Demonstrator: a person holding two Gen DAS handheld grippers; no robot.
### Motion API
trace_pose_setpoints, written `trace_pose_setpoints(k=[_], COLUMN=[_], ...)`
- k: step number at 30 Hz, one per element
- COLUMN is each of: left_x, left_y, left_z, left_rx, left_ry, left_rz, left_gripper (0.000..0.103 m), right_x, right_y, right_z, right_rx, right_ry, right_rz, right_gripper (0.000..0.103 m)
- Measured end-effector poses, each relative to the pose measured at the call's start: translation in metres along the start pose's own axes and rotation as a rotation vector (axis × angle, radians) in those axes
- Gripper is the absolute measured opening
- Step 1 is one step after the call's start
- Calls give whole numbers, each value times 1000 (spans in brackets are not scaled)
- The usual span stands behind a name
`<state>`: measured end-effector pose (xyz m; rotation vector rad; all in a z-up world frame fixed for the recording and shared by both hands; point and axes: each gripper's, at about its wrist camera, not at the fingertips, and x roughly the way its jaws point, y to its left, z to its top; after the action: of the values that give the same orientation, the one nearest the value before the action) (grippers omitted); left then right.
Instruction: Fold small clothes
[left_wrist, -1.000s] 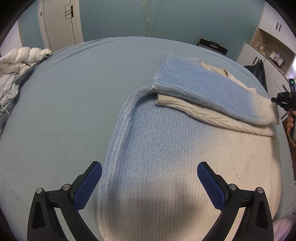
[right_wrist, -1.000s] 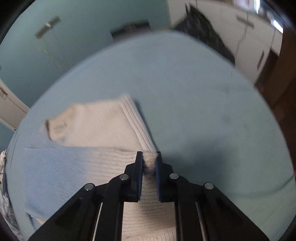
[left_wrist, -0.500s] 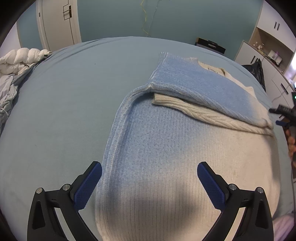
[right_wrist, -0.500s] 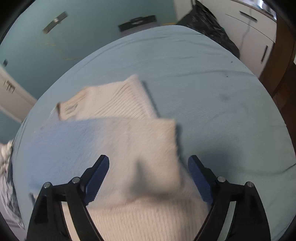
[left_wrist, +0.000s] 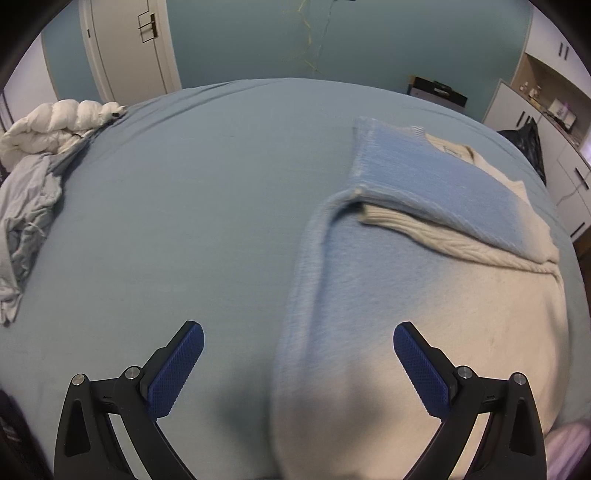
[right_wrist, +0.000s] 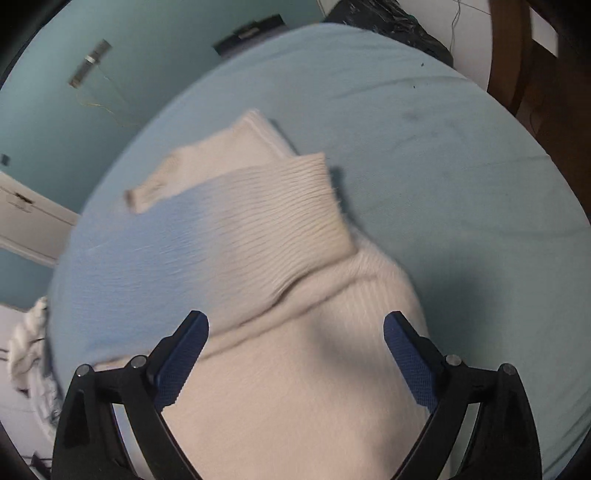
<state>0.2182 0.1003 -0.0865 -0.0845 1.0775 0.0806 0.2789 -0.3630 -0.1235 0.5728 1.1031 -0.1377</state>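
A knit sweater (left_wrist: 424, 302), blue fading to cream, lies flat on the light blue bed (left_wrist: 184, 221). One sleeve (left_wrist: 443, 192) is folded across its upper body. My left gripper (left_wrist: 297, 363) is open and empty, hovering over the sweater's left edge near its hem. In the right wrist view the same sweater (right_wrist: 295, 350) lies below, with the folded sleeve's ribbed cuff (right_wrist: 306, 192) lying loose on it. My right gripper (right_wrist: 295, 354) is open and empty, above the cream part of the sweater.
A white puffy duvet (left_wrist: 55, 125) and crumpled grey cloth (left_wrist: 26, 221) lie at the bed's far left. White cabinets (left_wrist: 554, 122) and a black bag (left_wrist: 524, 140) stand to the right. A wooden chair (right_wrist: 517, 55) is beyond the bed in the right wrist view.
My right gripper opened and let go of the sleeve cuff, then drew back; the sleeve now rests folded on the sweater. My left gripper shifted left, staying open.
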Motion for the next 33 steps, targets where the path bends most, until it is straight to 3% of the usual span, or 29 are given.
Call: trace_pose_setpoints(k=[4,8,12,17,22,26,30,33], left_x=[-10,-15,-13,-1,32,46,60,61], left_y=[21,23,24,35,50,54,49,35], left_z=[-16,-43,-72,-98,-116,-117,-116,-116], left_rx=[2,15,-36,-148,-335,-425,-457,-384], left_ry=[44,83,166,286,437,467,504,517], left_rz=[4,-11,-112,-262,-409,-421,-451,-422], left_gripper=[103,103,103,103,103,103,102,91], right_x=[-75,-136,-170,-149,-82,-45,-31,-26], right_y=[18,23,19,-10,-72,-104,-91,-83], right_z=[-55,-104,-125,-129,-139,-142,-133,-135], right_rx=[-94,-154,-184,-161,72,253,208,178], right_ry=[-87,-195,-213,-137,-8,139,168,190], right_rz=[50,37,97,88,83,79,22,-30], right_gripper=[94,94,94,94,94,94,94,94])
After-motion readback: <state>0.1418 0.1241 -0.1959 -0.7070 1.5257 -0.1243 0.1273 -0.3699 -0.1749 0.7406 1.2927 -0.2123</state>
